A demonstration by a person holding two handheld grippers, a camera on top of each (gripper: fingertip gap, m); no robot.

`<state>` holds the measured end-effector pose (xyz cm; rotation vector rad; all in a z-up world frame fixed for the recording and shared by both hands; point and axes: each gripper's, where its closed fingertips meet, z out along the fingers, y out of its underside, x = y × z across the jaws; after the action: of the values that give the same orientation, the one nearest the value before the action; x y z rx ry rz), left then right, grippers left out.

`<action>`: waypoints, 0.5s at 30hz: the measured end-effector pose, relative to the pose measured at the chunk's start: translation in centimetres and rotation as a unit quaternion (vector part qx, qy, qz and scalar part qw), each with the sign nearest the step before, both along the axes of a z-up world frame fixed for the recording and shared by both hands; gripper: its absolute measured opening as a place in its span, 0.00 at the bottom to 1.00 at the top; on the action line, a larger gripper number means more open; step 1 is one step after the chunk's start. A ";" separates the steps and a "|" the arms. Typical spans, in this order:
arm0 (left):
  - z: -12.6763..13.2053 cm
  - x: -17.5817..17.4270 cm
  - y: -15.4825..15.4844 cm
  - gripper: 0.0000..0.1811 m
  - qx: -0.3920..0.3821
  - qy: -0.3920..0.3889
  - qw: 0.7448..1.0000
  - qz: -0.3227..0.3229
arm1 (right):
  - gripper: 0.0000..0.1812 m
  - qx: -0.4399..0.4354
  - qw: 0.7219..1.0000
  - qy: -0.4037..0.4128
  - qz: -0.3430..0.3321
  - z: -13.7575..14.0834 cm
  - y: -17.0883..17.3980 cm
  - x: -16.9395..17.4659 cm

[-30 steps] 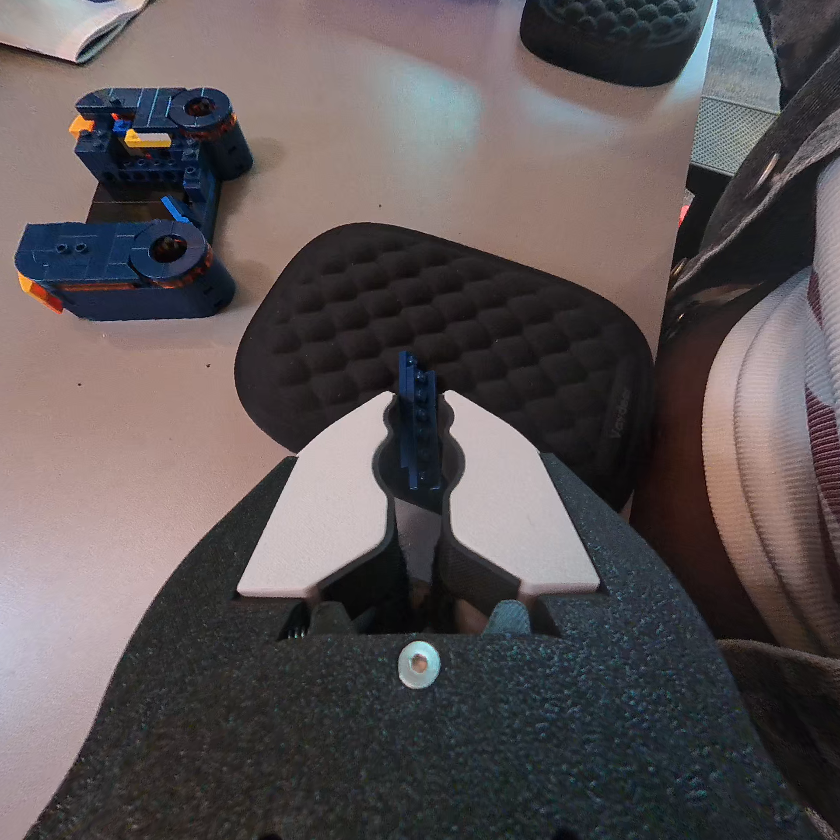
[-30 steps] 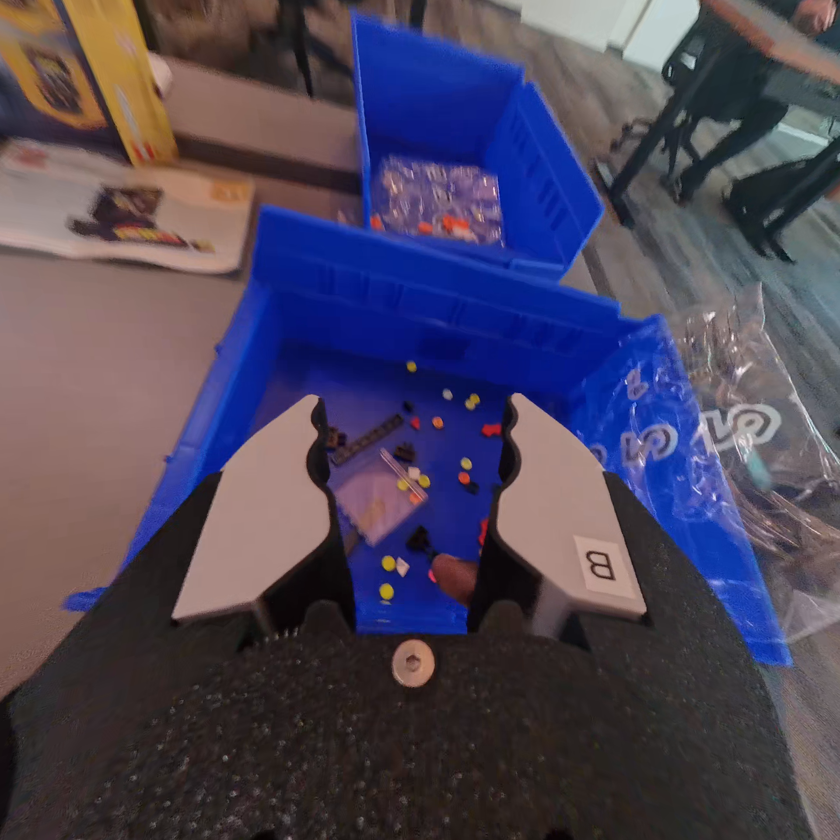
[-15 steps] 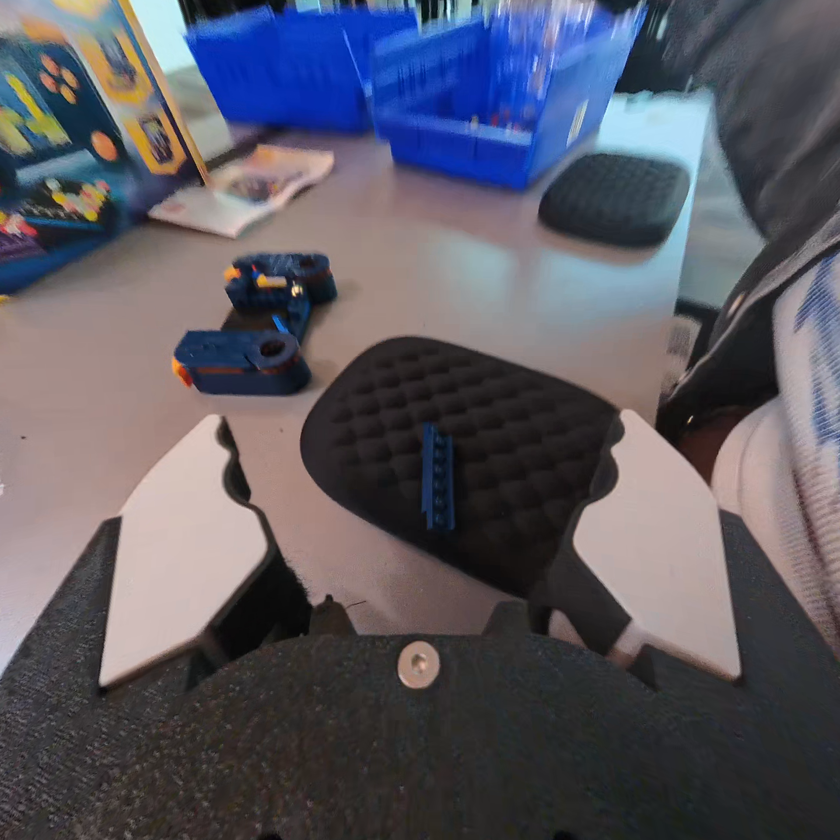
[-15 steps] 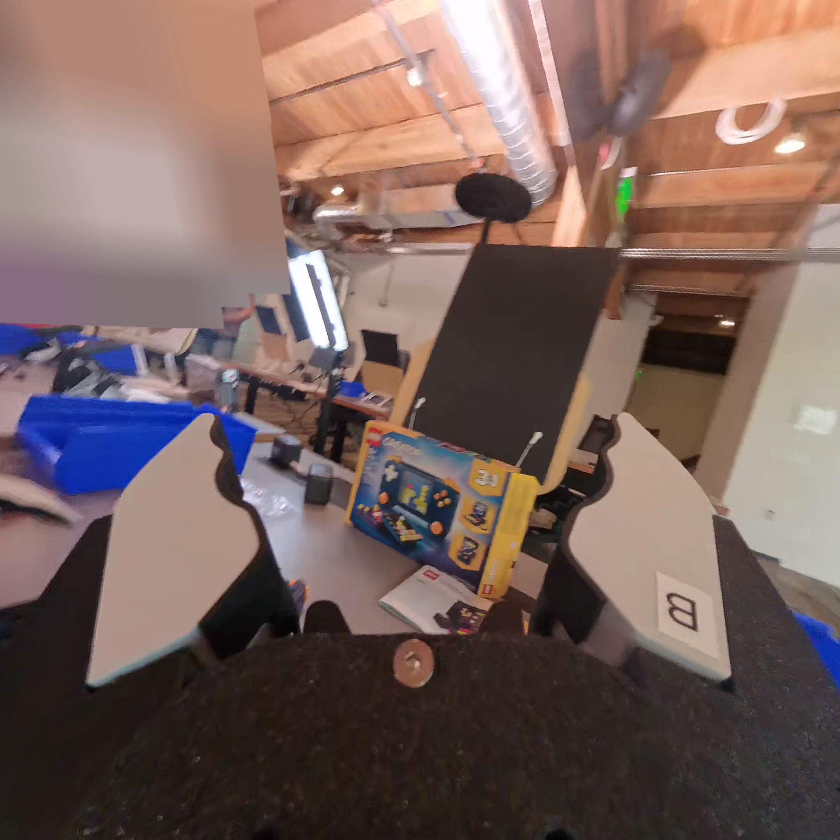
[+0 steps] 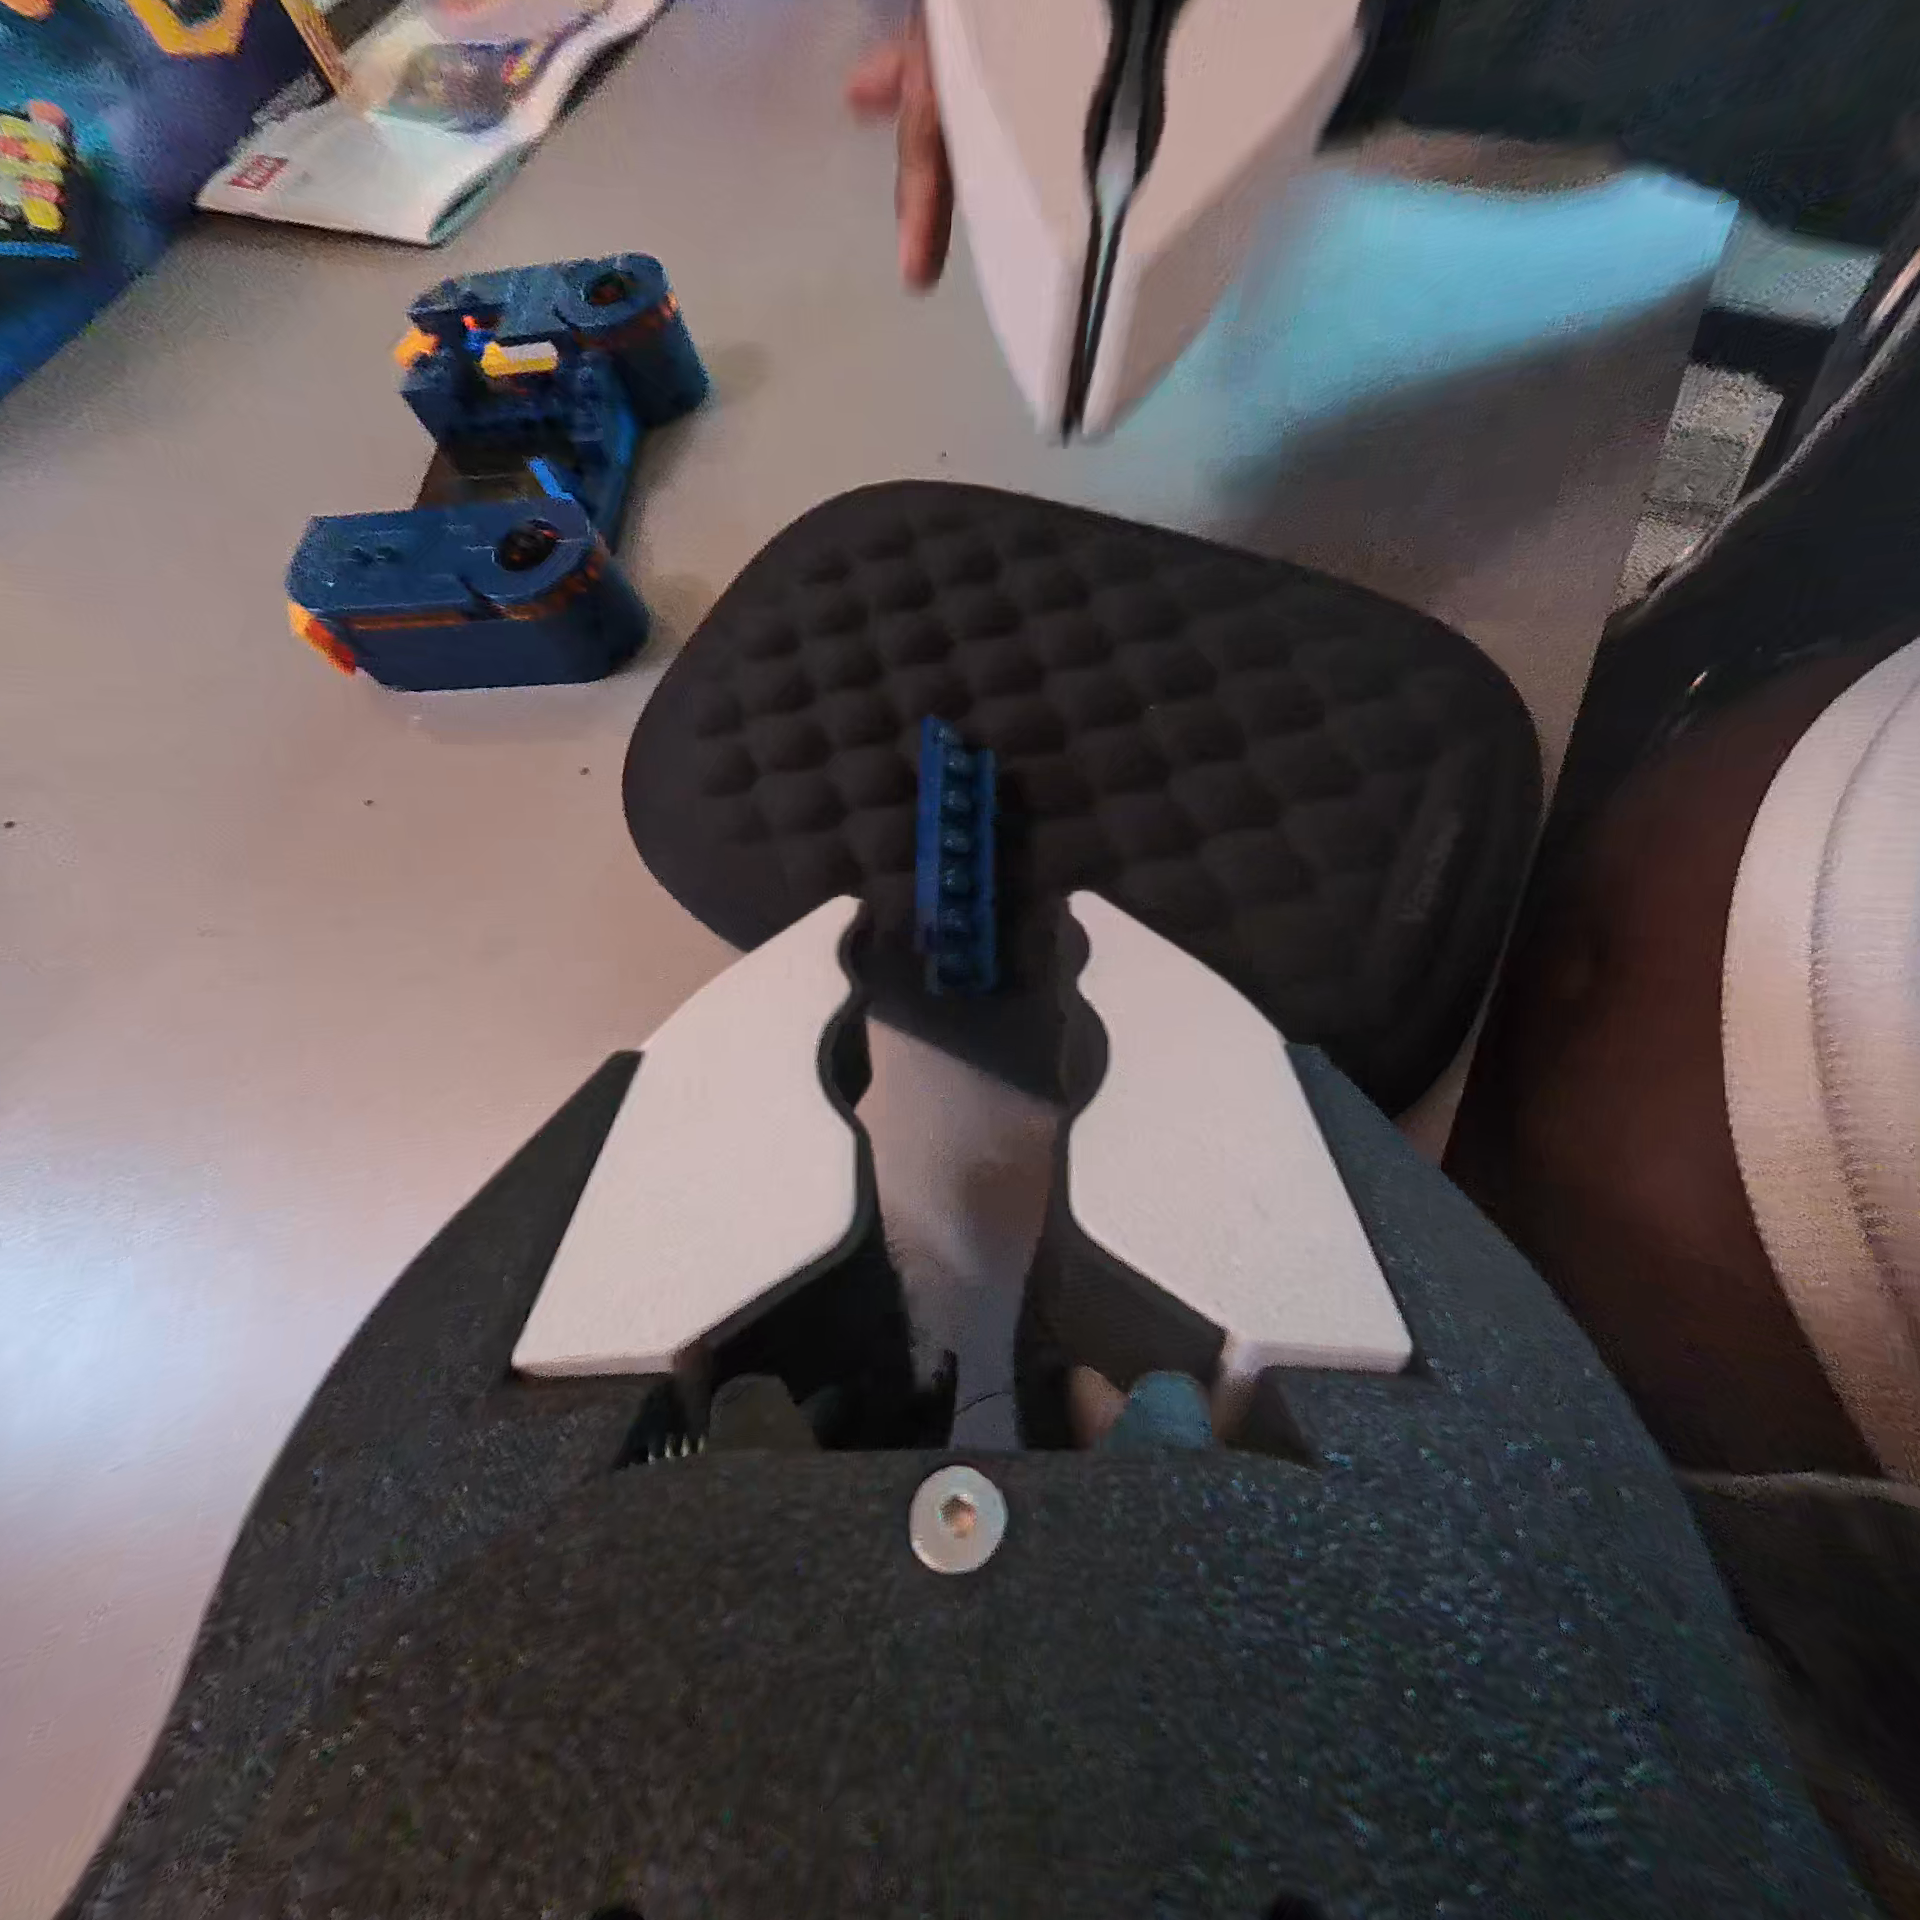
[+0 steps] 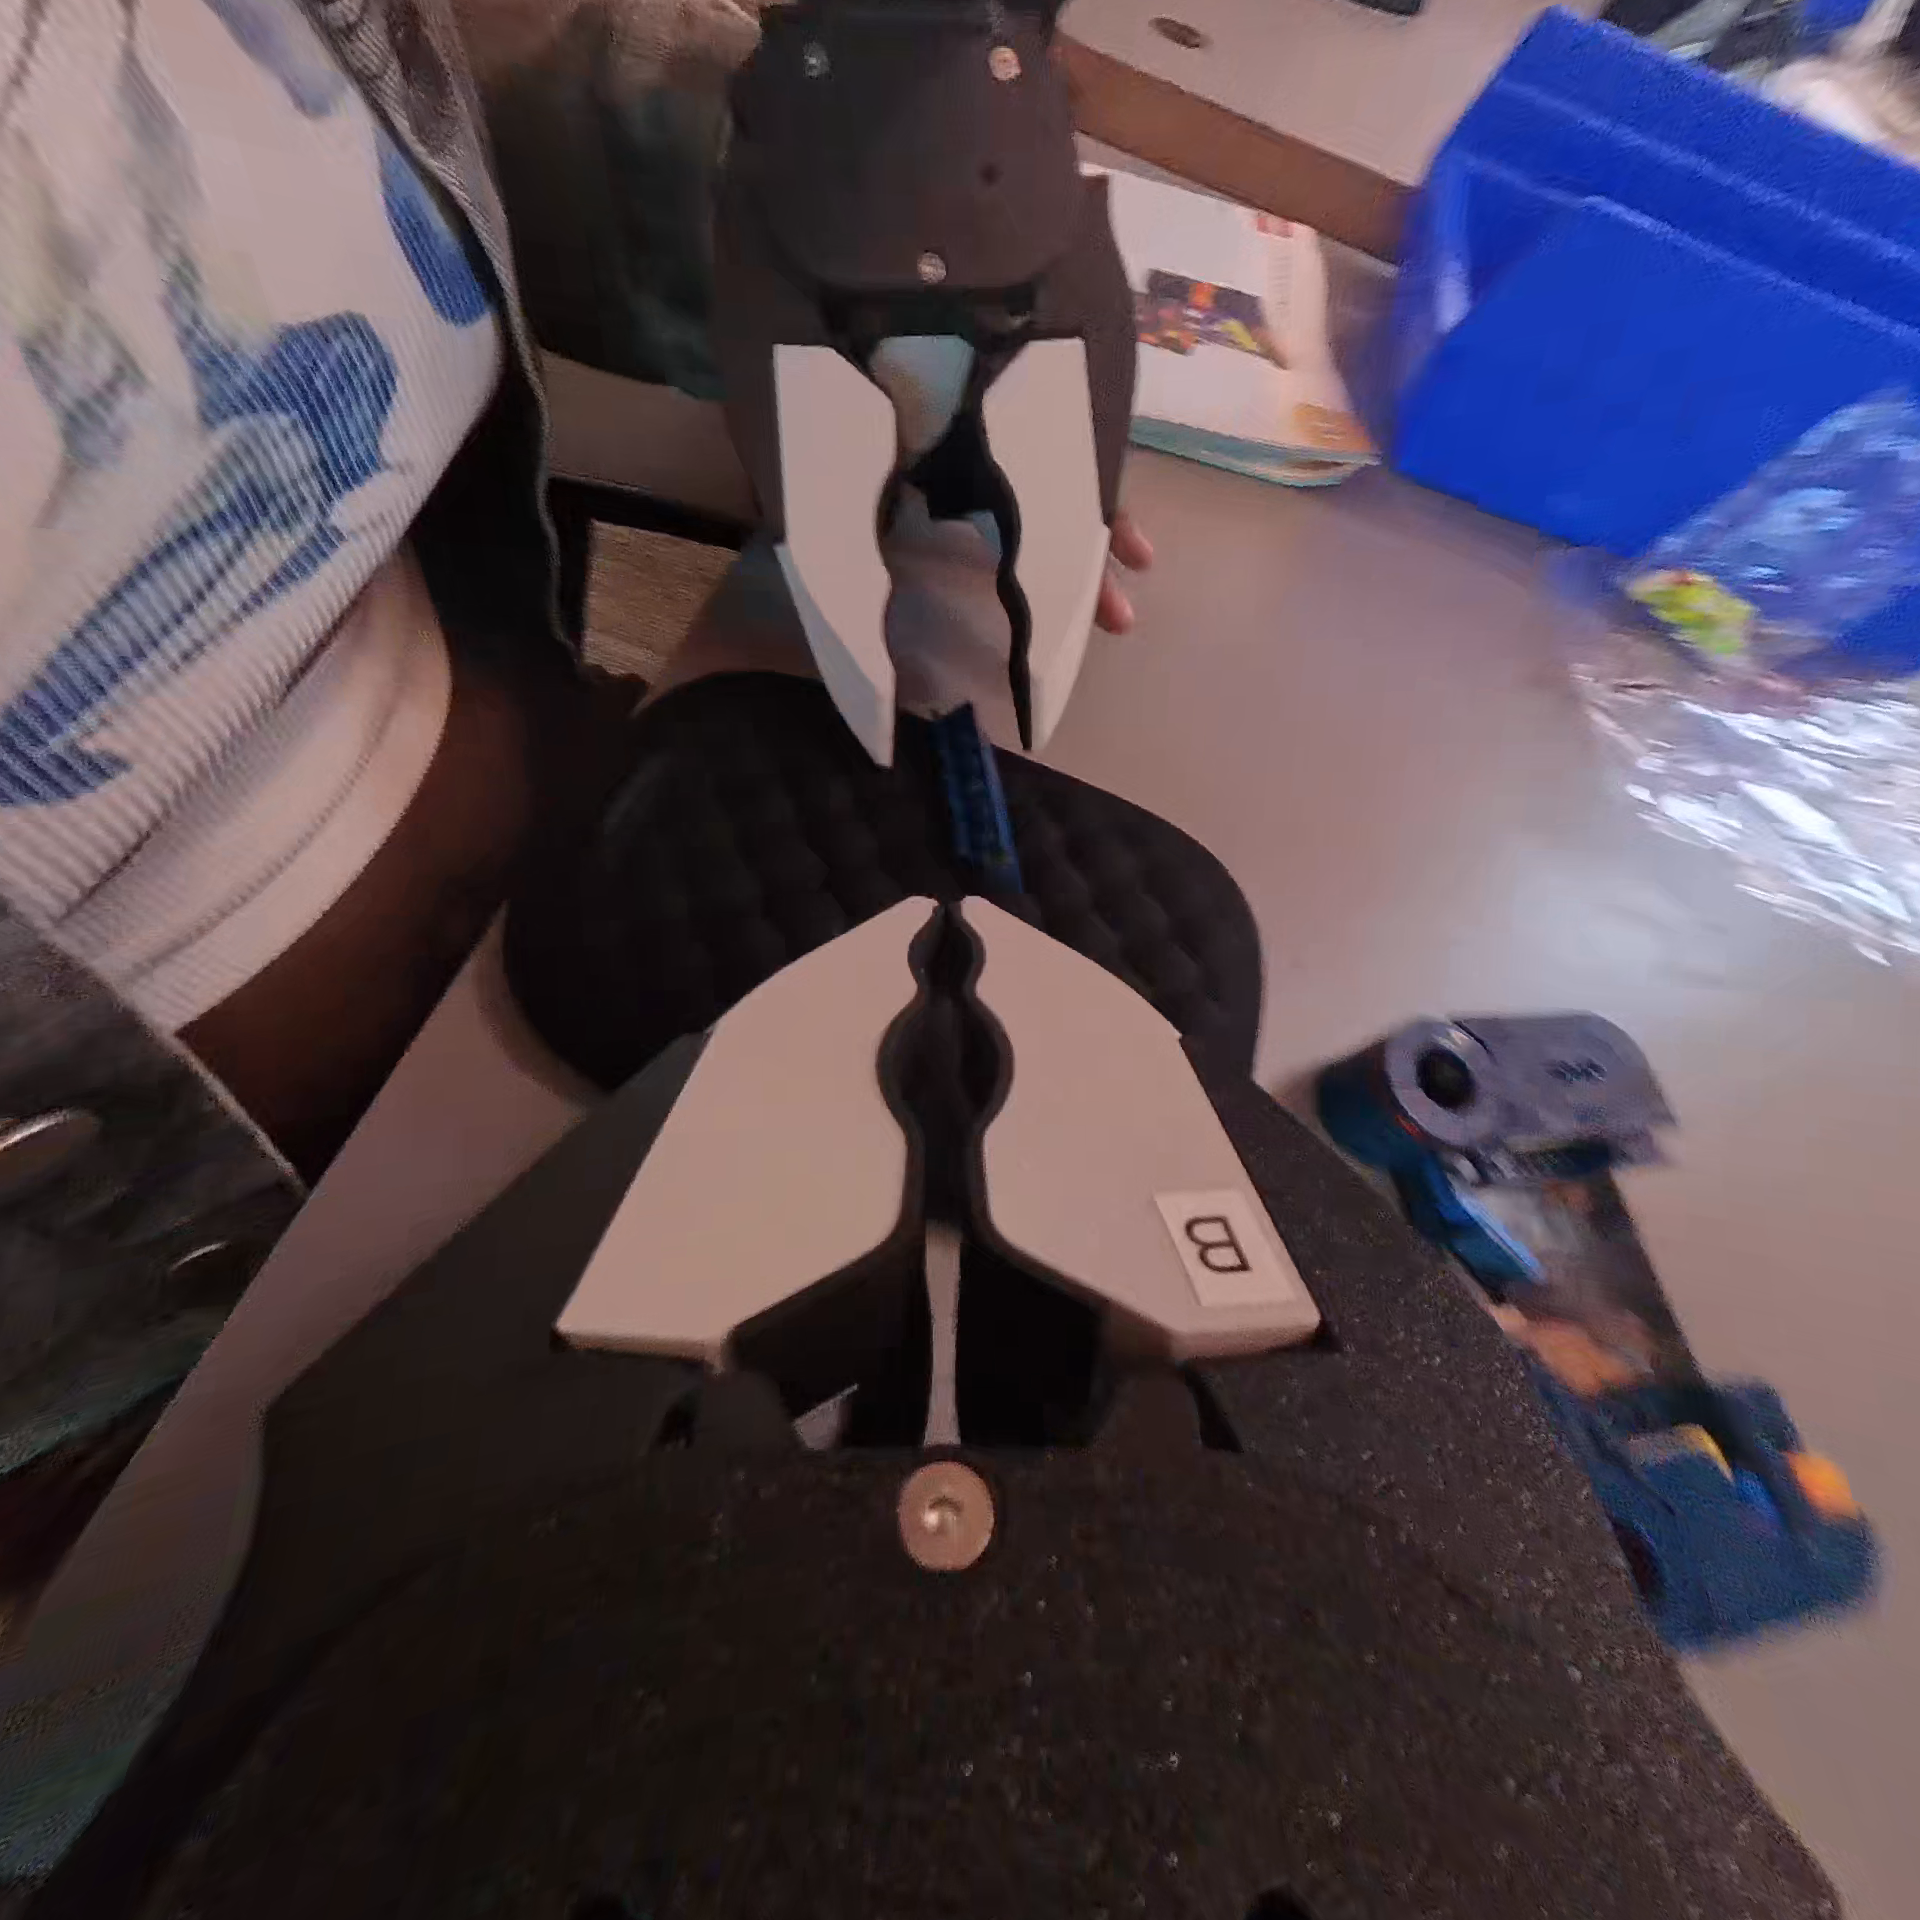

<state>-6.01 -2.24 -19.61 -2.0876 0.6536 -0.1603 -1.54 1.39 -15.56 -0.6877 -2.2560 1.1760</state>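
Left gripper jaws parted astride the blue brick strip pointing straight ahead; right gripper clenched.

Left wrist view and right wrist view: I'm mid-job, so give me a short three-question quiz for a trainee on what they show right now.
1. True or false: the right gripper is shut, with nothing visible between its fingers.
2. Multiple choice: the blue studded strip lies on
A) the table
B) the black dimpled pad
C) the booklet
3. Fill in the blank: the left gripper is ____, with one finger on either side of the strip and a gap showing on both sides.

Key: 1 true; 2 B; 3 open.
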 end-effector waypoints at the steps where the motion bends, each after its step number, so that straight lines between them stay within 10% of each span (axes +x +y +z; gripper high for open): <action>1: 0.3 0.1 0.2 0.15 0.008 -0.012 1.000 0.004 | 0.00 -0.004 1.000 0.002 0.014 -0.4 -0.6 -0.6; 3: 0.3 -0.2 0.4 0.12 0.010 -0.009 1.000 0.012 | 0.18 0.007 0.999 0.046 0.020 -0.7 -1.4 -2.2; 15: 0.7 -0.4 1.2 0.15 0.032 0.011 0.999 -0.012 | 0.06 0.137 0.984 0.110 0.041 -3.8 -1.8 -4.5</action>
<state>-6.42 -0.99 -18.87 -2.0235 0.6882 -0.1295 -6.08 -0.39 -19.34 -0.3422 -2.2157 0.9037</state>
